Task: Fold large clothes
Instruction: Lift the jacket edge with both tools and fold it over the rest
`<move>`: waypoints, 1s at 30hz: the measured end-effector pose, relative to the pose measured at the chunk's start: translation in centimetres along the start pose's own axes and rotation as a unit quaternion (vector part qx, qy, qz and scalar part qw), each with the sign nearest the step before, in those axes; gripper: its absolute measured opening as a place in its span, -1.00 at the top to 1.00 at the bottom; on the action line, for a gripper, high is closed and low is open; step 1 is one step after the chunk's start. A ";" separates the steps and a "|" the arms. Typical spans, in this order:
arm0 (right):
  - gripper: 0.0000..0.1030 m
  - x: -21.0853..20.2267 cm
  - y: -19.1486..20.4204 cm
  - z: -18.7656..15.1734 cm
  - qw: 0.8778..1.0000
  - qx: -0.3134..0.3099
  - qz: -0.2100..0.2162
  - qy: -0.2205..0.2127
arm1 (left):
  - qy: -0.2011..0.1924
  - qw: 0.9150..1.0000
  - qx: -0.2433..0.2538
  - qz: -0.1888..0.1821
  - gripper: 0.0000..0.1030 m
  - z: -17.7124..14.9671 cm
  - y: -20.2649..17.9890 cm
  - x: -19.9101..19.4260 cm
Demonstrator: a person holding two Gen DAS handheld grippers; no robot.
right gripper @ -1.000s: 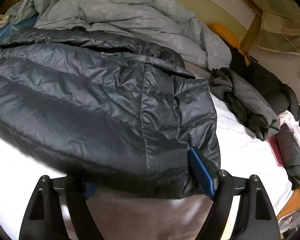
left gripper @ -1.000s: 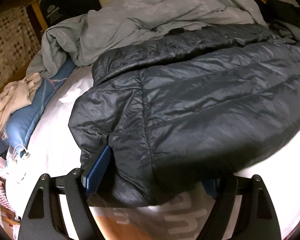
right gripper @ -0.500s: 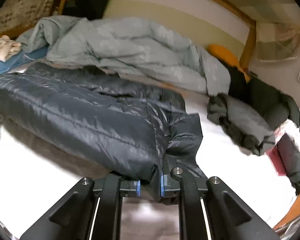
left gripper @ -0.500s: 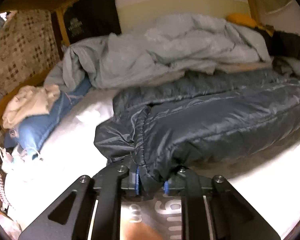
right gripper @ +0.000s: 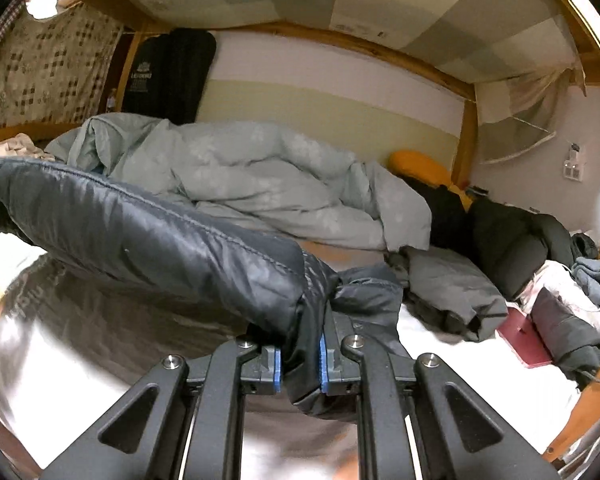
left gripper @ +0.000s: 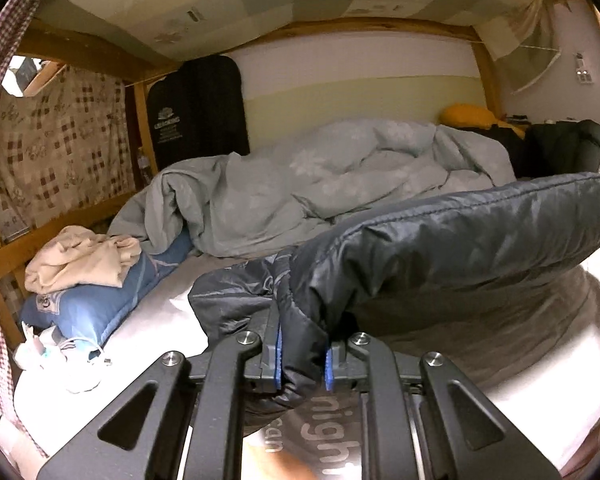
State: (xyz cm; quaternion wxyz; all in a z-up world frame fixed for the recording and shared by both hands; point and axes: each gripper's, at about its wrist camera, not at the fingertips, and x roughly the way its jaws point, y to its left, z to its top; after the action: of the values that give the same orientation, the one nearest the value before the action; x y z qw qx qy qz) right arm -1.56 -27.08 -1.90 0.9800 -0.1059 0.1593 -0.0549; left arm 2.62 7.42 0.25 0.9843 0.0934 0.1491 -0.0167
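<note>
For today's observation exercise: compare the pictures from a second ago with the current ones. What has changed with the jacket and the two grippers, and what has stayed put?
Both grippers, open around the jacket's near edge a second ago, have shut on it: the left gripper and the right gripper each pinch a corner. The dark jacket, then flat on the bed, is now lifted along that edge. The grey quilt, blue pillow and clothes pile stayed put.

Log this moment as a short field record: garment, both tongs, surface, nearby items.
garment: dark navy quilted puffer jacket, near edge lifted off the bed, stretched between both tongs
left tongs: shut on the jacket's edge
right tongs: shut on the jacket's edge
surface: white bed sheet
behind jacket: crumpled pale grey duvet
left side: blue pillow with beige cloth on top
right side: heap of dark clothes
</note>
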 end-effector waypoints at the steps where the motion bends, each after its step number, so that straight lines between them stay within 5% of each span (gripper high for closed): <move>1: 0.76 0.2 -0.1 -0.1 1.000 0.008 0.002 0.009 | 0.003 1.000 -0.002 -0.002 0.71 0.1 0.0 0.2; 10: 0.70 6.1 -0.8 1.6 0.997 0.007 0.020 0.071 | 0.057 0.998 0.025 0.005 0.56 1.8 -1.0 5.0; 18: 0.43 13.5 -2.6 5.3 0.992 0.005 0.047 0.120 | 0.077 0.996 0.040 0.014 0.49 5.0 -1.5 10.6; 26: 0.43 18.7 -0.8 7.3 0.993 -0.027 0.038 0.112 | 0.106 0.993 0.037 0.029 0.32 4.8 -1.5 15.6; 30: 0.09 21.1 -0.6 6.6 0.992 -0.016 0.037 0.120 | 0.118 0.992 0.033 0.010 0.26 3.7 -1.2 17.5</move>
State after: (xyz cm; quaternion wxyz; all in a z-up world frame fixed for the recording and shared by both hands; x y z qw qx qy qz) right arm 20.40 -29.36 -2.04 0.9532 -0.1081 0.2807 -0.0285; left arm 20.35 5.49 -1.65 0.9562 0.1289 0.2629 -0.0010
